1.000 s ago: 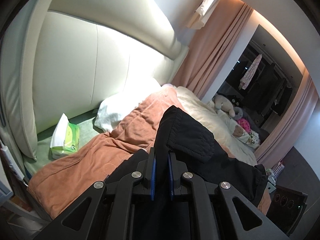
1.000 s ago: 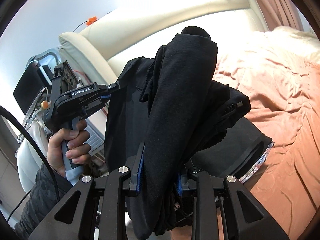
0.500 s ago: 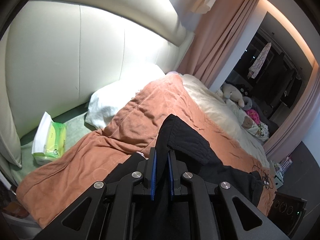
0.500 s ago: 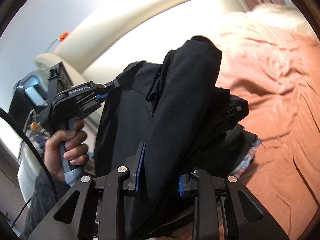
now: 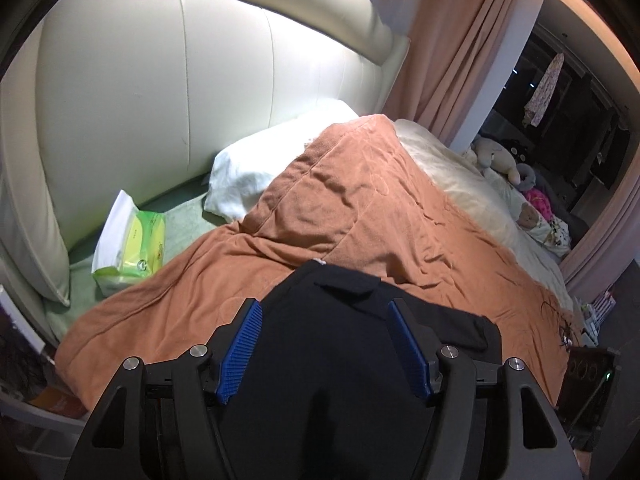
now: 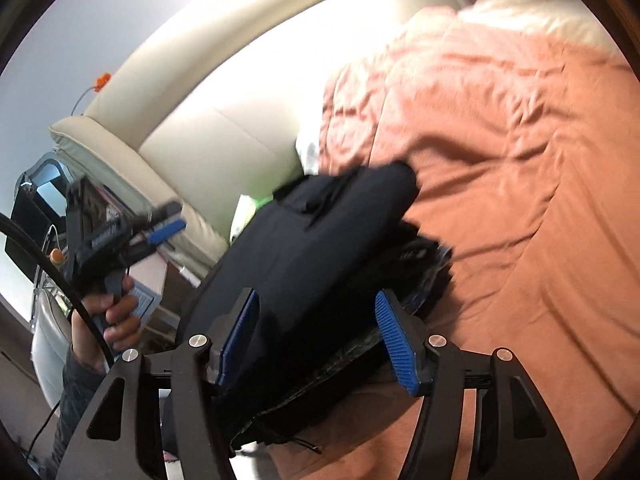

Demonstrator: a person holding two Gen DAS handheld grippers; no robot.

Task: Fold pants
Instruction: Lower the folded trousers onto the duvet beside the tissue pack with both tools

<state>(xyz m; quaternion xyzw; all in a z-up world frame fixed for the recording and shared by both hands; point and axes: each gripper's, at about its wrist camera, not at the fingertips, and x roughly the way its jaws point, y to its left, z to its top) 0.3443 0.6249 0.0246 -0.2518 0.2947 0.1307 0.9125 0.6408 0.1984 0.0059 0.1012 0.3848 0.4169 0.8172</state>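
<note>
Folded black fabric pants (image 5: 344,360) released on the bed.
The pants lie bunched on the orange quilted blanket (image 5: 360,208) at the bed's near edge. Left tool (image 5: 326,346) and right tool (image 6: 318,336): jaws have just been opening, blue pads standing clear either side of the cloth, gripping nothing.

Bedroom. Cream padded leather headboard (image 5: 224,92), brightly lit. Bed under a rumpled terracotta-orange blanket (image 5: 360,216); white pillow (image 5: 272,160) at its head. Green-and-yellow tissue pack (image 5: 136,244) on the pale green sheet (image 5: 180,224). Salmon-pink pleated curtain (image 5: 452,60) beside a dark window (image 5: 568,92). Plush toys (image 5: 500,156) along the far edge.
</note>
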